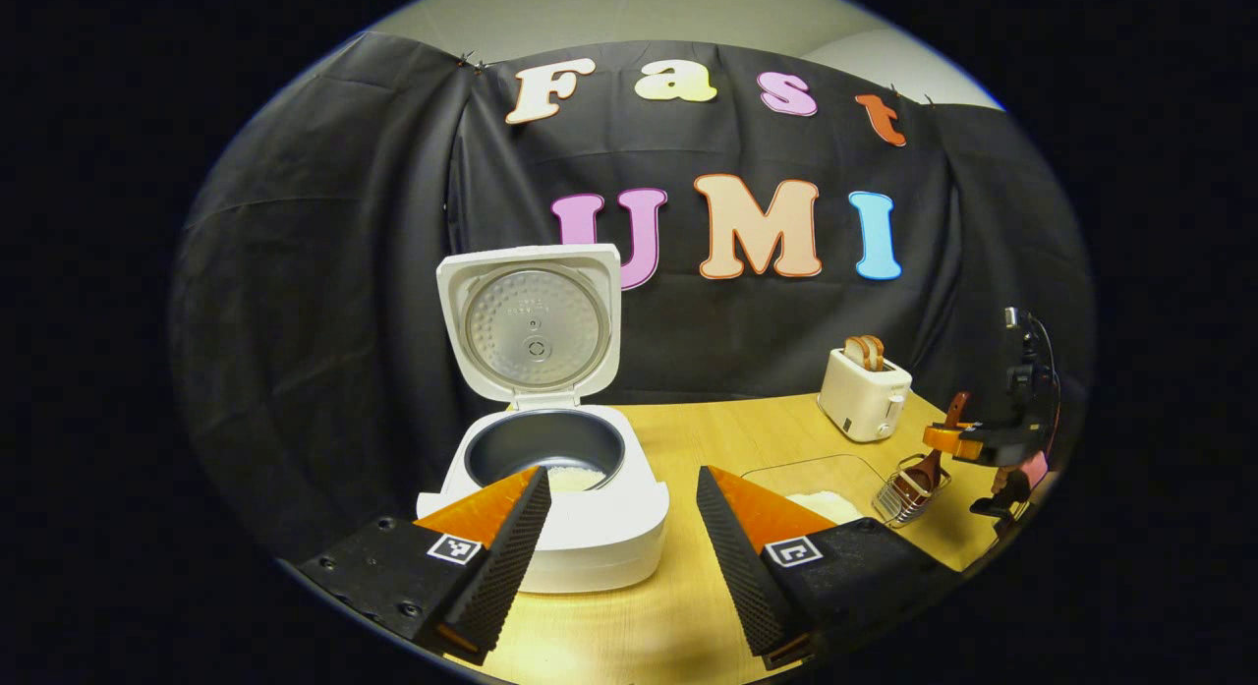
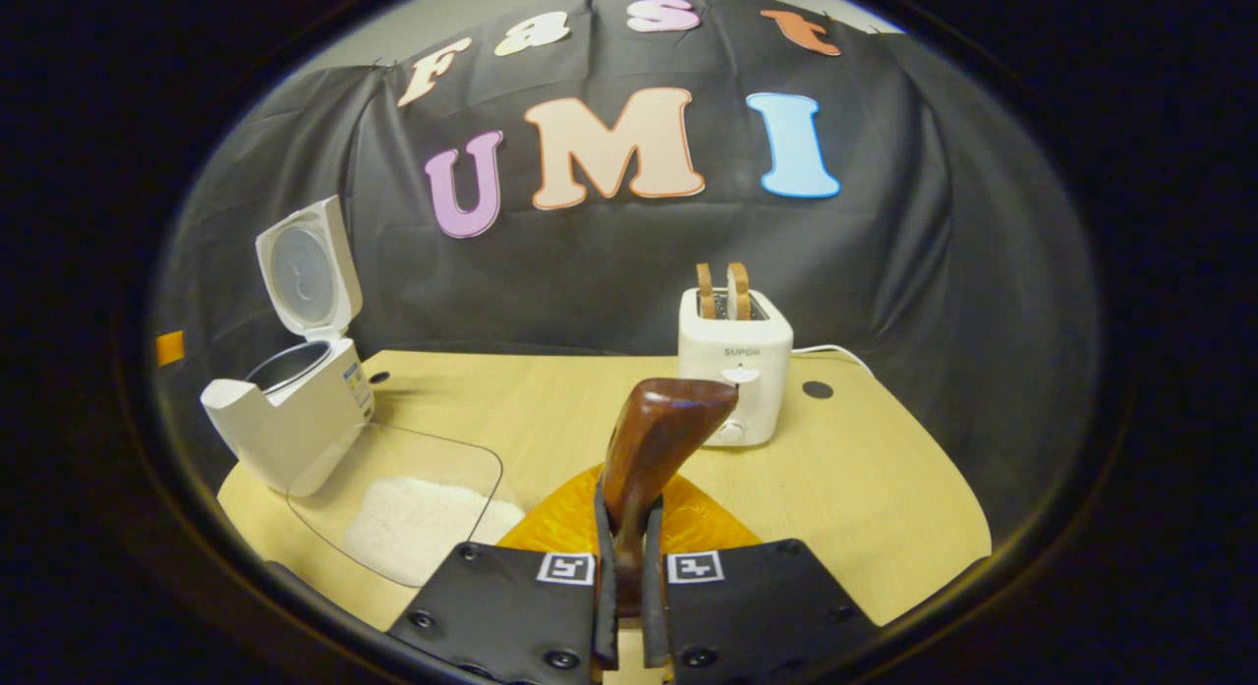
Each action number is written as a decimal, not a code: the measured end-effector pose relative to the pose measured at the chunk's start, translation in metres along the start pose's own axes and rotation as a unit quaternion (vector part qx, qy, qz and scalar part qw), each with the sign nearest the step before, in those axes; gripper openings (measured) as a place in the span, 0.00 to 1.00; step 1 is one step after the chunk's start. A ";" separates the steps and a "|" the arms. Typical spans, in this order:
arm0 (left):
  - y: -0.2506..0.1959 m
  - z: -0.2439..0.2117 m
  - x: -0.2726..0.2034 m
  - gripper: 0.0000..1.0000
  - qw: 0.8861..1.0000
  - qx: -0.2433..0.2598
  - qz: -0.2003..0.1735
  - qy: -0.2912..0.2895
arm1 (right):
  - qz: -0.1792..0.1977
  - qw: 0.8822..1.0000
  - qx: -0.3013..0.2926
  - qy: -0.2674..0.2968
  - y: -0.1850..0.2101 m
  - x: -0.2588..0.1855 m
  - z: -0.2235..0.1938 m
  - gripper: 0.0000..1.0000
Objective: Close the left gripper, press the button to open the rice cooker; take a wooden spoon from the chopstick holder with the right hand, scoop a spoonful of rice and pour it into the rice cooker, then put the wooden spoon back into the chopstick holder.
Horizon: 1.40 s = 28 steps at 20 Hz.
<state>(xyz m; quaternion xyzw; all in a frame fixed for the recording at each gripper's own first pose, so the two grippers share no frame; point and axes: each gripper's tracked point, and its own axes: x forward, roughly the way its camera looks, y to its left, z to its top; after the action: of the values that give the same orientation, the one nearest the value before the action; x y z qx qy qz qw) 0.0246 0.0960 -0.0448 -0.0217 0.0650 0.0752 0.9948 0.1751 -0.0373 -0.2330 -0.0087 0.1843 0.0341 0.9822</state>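
Between the two fingers of the right gripper (image 2: 629,606), the brown handle of the wooden spoon (image 2: 654,449) is squeezed tight, and it sticks up in the right gripper view. From the left gripper view, the same spoon (image 1: 929,466) is seen standing in the wire chopstick holder (image 1: 909,498) at the right edge of the wooden table (image 1: 727,429), with the right gripper (image 1: 968,439) clamped on its handle above the holder.

Just beside the holder, a clear tray (image 1: 816,474) with a heap of white rice (image 1: 821,506) is laid flat on the table. Left of the tray, the white rice cooker (image 1: 560,508) is seen with its lid (image 1: 531,321) flipped up. A little white rice is seen at the bottom of its dark inner pot (image 1: 541,449).

Close to the cooker, the left gripper (image 1: 619,542) is held with its fingers wide apart and nothing between them.

Farther back on the table, a white toaster (image 2: 735,356) is seen with two slices of bread (image 2: 722,290) poking out of it.
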 end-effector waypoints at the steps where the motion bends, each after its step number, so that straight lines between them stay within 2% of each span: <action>1: 0.001 0.000 0.000 0.88 1.000 -0.001 -0.001 0.001 | 0.003 1.000 0.001 0.008 0.000 0.000 -0.005 0.14; 3: 0.004 0.003 -0.001 0.89 1.000 0.000 -0.001 -0.003 | 0.013 1.000 0.014 0.018 0.002 -0.003 -0.012 0.15; 6: 0.010 0.010 -0.003 0.88 1.000 -0.004 -0.002 -0.010 | 0.016 0.999 0.037 0.020 0.000 -0.008 -0.010 0.31; 8: 0.013 0.012 -0.003 0.88 1.000 -0.009 -0.003 -0.013 | 0.004 0.999 0.040 0.022 -0.008 -0.015 -0.009 0.47; 9: 0.016 0.014 -0.003 0.84 1.000 -0.012 -0.004 -0.016 | 0.002 0.999 0.043 0.022 -0.009 -0.020 -0.008 0.55; 11: 0.020 0.021 -0.003 0.88 0.999 -0.024 -0.009 -0.025 | -0.002 0.999 0.048 0.025 -0.012 -0.030 -0.009 0.70; 14: 0.022 0.031 -0.002 0.88 0.998 -0.047 -0.021 -0.032 | -0.018 0.998 0.054 0.040 -0.022 -0.044 -0.015 0.94; 21: 0.040 0.059 0.006 0.88 0.997 -0.049 -0.017 -0.059 | -0.058 0.995 0.059 0.053 -0.052 -0.079 -0.017 0.97; 22: 0.043 0.064 0.009 0.84 0.997 -0.045 -0.014 -0.062 | -0.064 0.995 0.060 0.051 -0.057 -0.083 -0.015 0.98; 23: 0.046 0.068 0.010 0.88 0.997 -0.043 -0.011 -0.065 | -0.069 0.995 0.061 0.048 -0.062 -0.089 -0.014 0.98; 28: 0.049 0.092 0.022 0.88 0.996 -0.037 -0.015 -0.084 | -0.094 0.993 0.070 0.024 -0.081 -0.115 0.005 0.97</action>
<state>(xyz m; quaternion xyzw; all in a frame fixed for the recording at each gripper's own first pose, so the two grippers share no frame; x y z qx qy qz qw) 0.0500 0.1527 0.0418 -0.0527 -0.0223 0.0646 0.9963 0.0756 -0.1249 -0.1859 0.0416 0.2085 -0.0718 0.9745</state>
